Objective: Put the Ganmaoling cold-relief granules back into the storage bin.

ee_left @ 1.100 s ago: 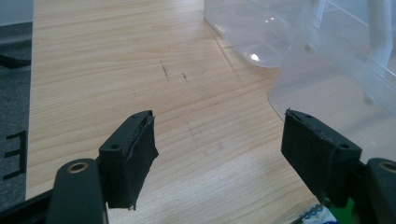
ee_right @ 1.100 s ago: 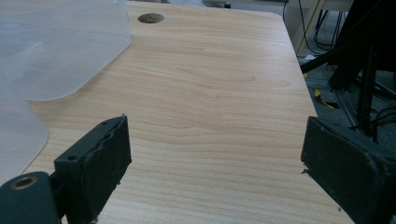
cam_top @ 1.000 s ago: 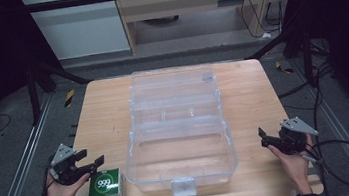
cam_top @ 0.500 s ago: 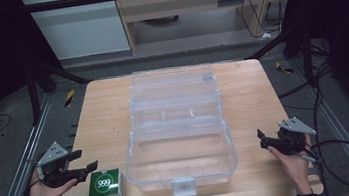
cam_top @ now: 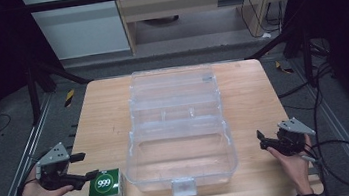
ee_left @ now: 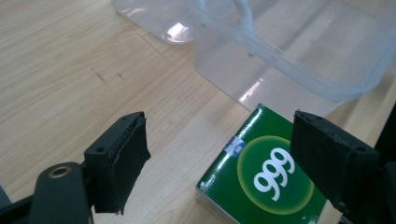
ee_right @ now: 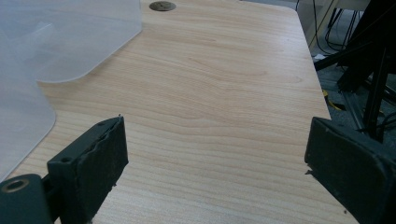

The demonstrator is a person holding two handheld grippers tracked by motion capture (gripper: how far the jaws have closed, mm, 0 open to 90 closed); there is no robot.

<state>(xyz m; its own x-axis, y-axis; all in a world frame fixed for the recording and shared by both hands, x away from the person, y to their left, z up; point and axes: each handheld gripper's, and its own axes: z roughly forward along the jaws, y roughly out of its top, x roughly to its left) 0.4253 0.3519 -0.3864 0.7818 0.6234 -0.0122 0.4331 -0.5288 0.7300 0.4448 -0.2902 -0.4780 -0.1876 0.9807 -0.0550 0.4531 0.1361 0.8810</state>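
A green box [cam_top: 105, 186] printed "999" lies flat near the table's front left corner, left of a large clear plastic case [cam_top: 178, 143] standing open in the middle. My left gripper [cam_top: 89, 164] hovers just left of the green box. Its jaws have just been opening and stand apart. In the left gripper view the green box [ee_left: 261, 182] lies below the left gripper [ee_left: 219, 126], under the right-hand jaw, and no pad touches it. My right gripper [cam_top: 262, 140] rests open right of the case; in its own view the right gripper [ee_right: 217, 130] has only bare wood between its jaws.
The clear case [ee_left: 289, 60] has its lid folded back toward the far edge, with a latch [cam_top: 182, 186] at the front. The wooden table [cam_top: 247, 94] has bare strips on both sides. Cables and dark frame legs surround it on the floor.
The left gripper has drawn back left from the green box, risen a little, and its jaws have spread. The box stays on the table. The right gripper has not moved.
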